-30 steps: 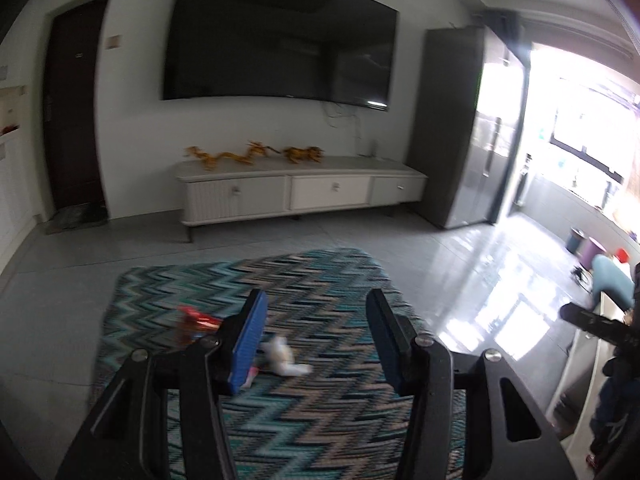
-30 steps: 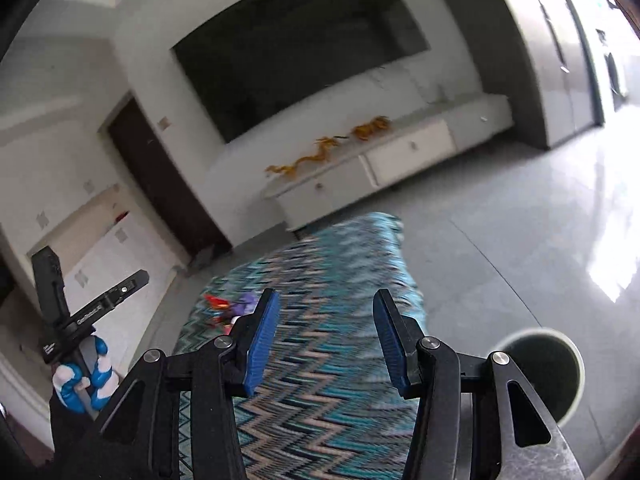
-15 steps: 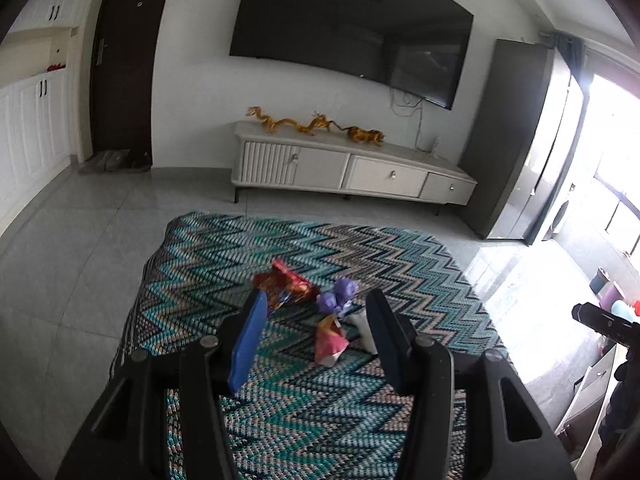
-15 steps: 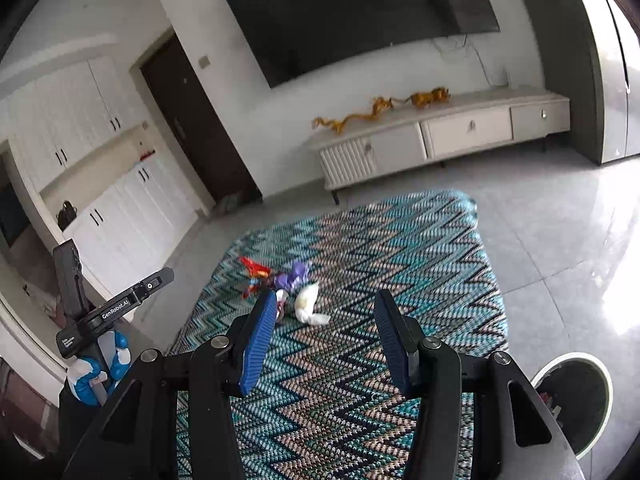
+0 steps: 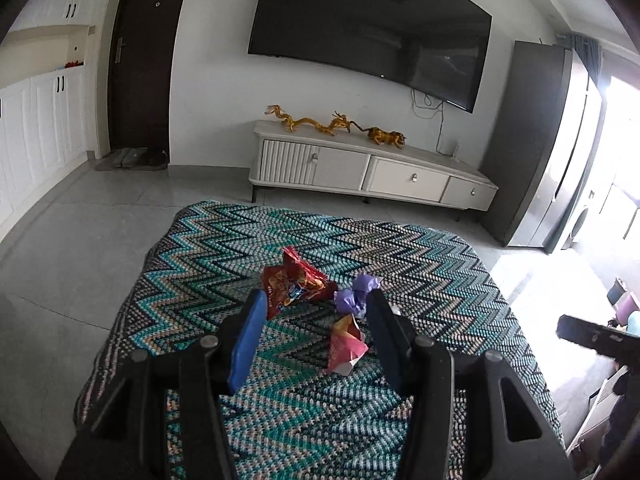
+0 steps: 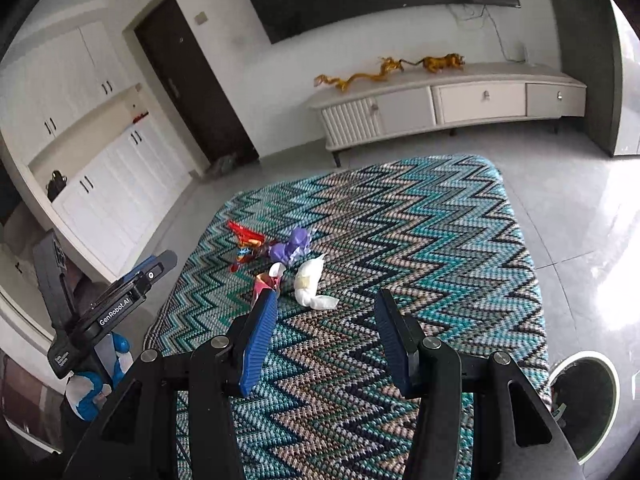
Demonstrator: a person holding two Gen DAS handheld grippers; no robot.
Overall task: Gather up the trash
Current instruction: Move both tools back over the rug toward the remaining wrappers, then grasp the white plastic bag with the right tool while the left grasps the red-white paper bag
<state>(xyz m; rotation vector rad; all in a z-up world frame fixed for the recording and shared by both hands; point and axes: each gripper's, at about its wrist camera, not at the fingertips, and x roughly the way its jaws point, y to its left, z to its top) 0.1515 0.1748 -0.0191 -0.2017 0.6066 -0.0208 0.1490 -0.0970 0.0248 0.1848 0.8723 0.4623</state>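
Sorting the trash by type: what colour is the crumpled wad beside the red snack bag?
Purple wad, clearest in the left wrist view.

wrappers [image 5: 298, 282] on rug [image 5: 420, 248], bin [image 6: 584, 396] beside

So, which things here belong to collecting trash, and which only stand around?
For the job:
red snack bag
purple wrapper
pink packet
white wad
bin

Only standing around:
rug
TV cabinet
gold dragon figures

Zigzag rug [image 5: 420, 256], white TV console [image 5: 360, 168], wall television [image 5: 368, 28], golden dragon figurines [image 5: 312, 122], dark door [image 5: 140, 60]
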